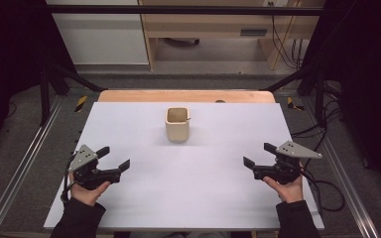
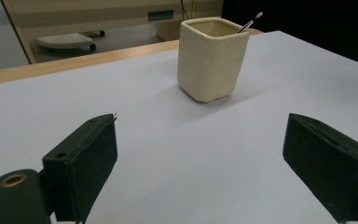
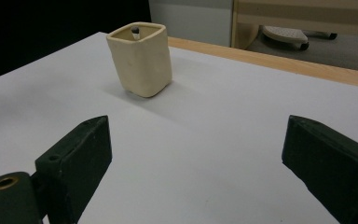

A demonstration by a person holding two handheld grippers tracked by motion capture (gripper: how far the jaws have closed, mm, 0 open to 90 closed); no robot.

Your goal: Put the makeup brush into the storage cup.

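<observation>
A cream square cup (image 1: pixel 178 124) stands upright near the far middle of the white table top (image 1: pixel 188 198). A thin dark stick with a pale tip (image 2: pixel 251 21) leans inside the cup (image 2: pixel 211 58) and pokes over its rim; its tip (image 3: pixel 135 31) also peeks out of the cup (image 3: pixel 141 59) in the right gripper view. My left gripper (image 1: pixel 113 157) rests low at the near left, jaws open and bare. At the near right my right gripper (image 1: pixel 258 154) is open too, nothing between its jaws. Both point toward the cup from well short of it.
A wooden table edge (image 1: pixel 186 95) runs behind the white sheet. Beyond it stand a wooden desk frame (image 1: pixel 218 29) and hanging cables (image 1: pixel 285 44). More cables (image 1: pixel 327 188) lie on the floor at the right, and metal rails (image 1: pixel 20 163) flank the table.
</observation>
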